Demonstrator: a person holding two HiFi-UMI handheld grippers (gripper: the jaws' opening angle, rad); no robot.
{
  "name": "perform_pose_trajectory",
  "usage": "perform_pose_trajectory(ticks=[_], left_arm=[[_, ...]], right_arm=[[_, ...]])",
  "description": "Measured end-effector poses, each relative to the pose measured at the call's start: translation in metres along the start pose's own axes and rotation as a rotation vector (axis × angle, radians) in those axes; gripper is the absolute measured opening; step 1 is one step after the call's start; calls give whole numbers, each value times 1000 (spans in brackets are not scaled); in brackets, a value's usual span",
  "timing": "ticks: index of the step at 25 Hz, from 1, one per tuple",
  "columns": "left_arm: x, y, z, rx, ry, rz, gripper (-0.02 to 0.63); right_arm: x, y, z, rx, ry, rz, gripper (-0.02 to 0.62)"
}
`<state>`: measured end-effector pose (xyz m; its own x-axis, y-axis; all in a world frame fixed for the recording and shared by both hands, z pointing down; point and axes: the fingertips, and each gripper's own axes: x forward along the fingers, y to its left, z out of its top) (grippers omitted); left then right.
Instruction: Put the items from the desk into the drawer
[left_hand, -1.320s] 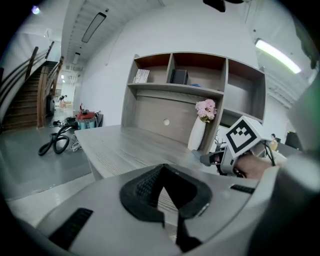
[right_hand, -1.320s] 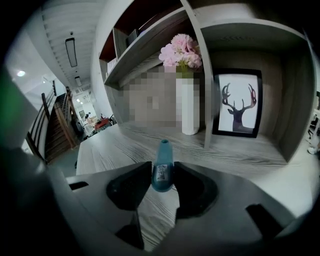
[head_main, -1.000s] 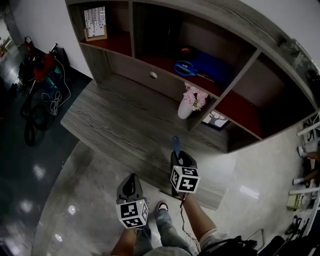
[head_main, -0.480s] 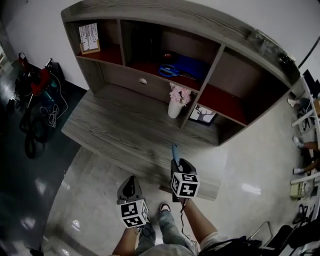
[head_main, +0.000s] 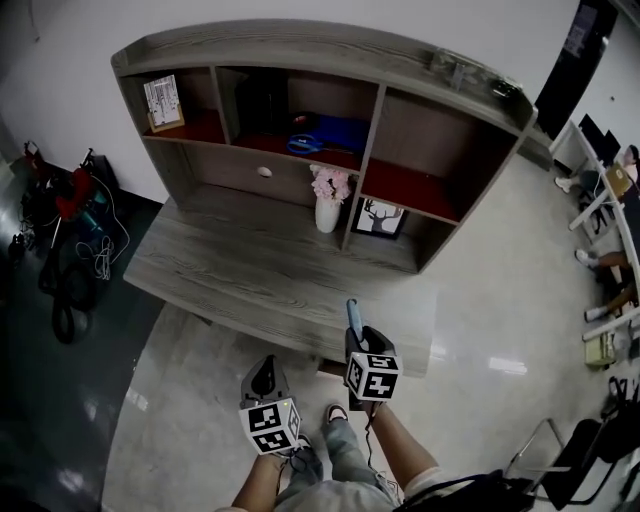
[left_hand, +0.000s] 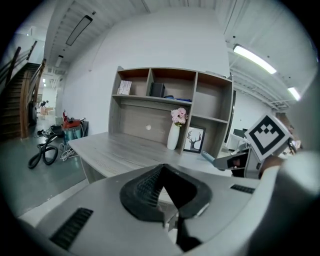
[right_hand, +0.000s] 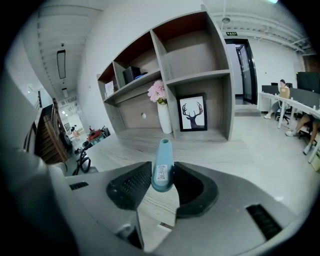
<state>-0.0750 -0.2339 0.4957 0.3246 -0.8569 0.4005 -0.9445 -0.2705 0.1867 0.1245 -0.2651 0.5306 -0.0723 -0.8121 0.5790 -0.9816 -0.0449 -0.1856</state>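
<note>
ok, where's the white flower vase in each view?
Head view: white vase upper centre, below the shelf unit's middle divider.
Left gripper view: vase just above centre.
Right gripper view: vase near centre, beyond the held blue tube.
Shared landmark: the deer picture stands just right of it everywhere.

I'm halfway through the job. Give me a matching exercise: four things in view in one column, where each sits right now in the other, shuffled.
Things
1. vase of pink flowers
2. deer picture
3. blue scissors
4. light blue tube

Places
A. on the shelf above the drawer
B. clamped in the right gripper
C. on the desk, in front of a divider of the hutch
D. in the hutch's lower right compartment

Pairs: 1-C, 2-D, 3-A, 4-B
</note>
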Motion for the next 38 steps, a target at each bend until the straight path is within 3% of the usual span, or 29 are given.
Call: perform_pose_trajectory(ticks=[13, 24, 38], left_arm=[[-31, -34, -17, 63, 23, -126, -1], [-41, -55, -79, 83, 119, -188, 0], [-26, -51, -156, 47, 205, -174, 0]], right_arm=[[-63, -8, -36, 80, -35, -63, 133], [-85, -18, -87, 139, -13, -79, 133], [-83, -8, -150, 146, 45, -21, 133]])
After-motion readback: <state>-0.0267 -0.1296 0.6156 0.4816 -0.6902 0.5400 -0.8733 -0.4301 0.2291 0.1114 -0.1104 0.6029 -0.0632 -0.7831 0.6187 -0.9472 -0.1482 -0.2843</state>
